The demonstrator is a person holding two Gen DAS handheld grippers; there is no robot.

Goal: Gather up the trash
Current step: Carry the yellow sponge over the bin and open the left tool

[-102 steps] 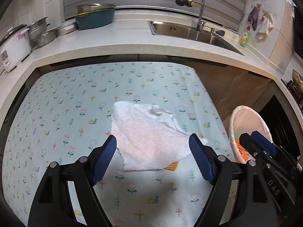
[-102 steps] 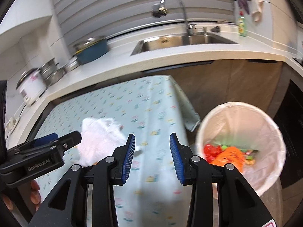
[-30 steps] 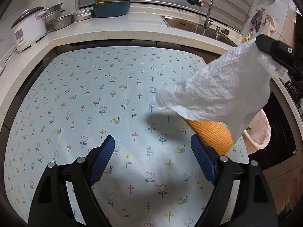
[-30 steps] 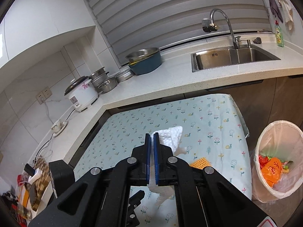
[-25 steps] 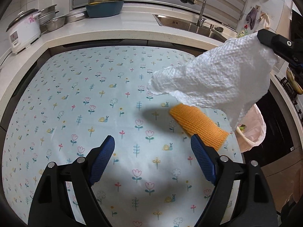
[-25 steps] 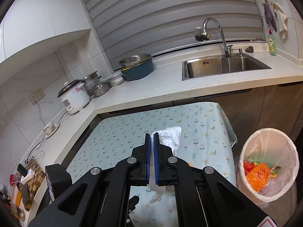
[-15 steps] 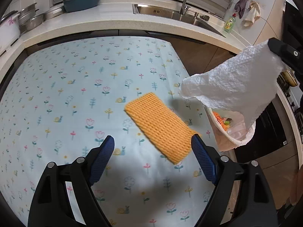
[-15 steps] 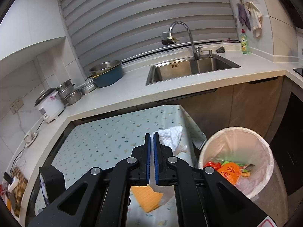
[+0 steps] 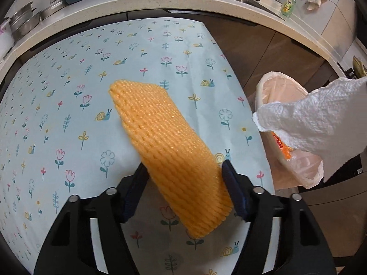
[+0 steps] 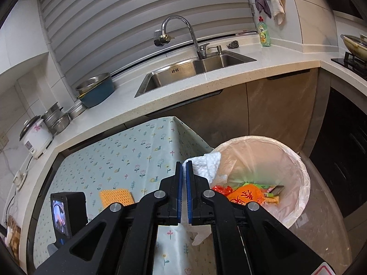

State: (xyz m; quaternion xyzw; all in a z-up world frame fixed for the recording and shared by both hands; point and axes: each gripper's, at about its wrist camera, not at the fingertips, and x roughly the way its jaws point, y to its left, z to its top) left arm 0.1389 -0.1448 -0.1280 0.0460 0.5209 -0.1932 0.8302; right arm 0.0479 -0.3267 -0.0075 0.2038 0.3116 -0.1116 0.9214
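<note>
Left gripper (image 9: 184, 184) has its jaws half-way in around the orange knitted pad (image 9: 169, 151) – they have just been closing, and both blue pads look to be against the pad's long edges, so we read it as held. The pad lies on the flowered tablecloth (image 9: 68, 91), running from 11 o'clock down to 5 o'clock in the left wrist view.

Right gripper (image 10: 184, 194) is clamped tight on the white paper towel (image 10: 207, 163); the towel bulges out at 1 o'clock of the fingertips and a scrap shows below them. In the left view the same towel (image 9: 321, 123) hangs at 3 o'clock, over the near rim of the trash bin (image 10: 300, 171).

The bin – lined with a pale bag – stands on the floor just beside the table's right edge, at 4 o'clock in the right view, with orange and red wrappers (image 10: 247, 194) inside.

Beyond, at 12 o'clock, we see the counter with the sink (image 10: 195, 68) and faucet (image 10: 179, 29).
</note>
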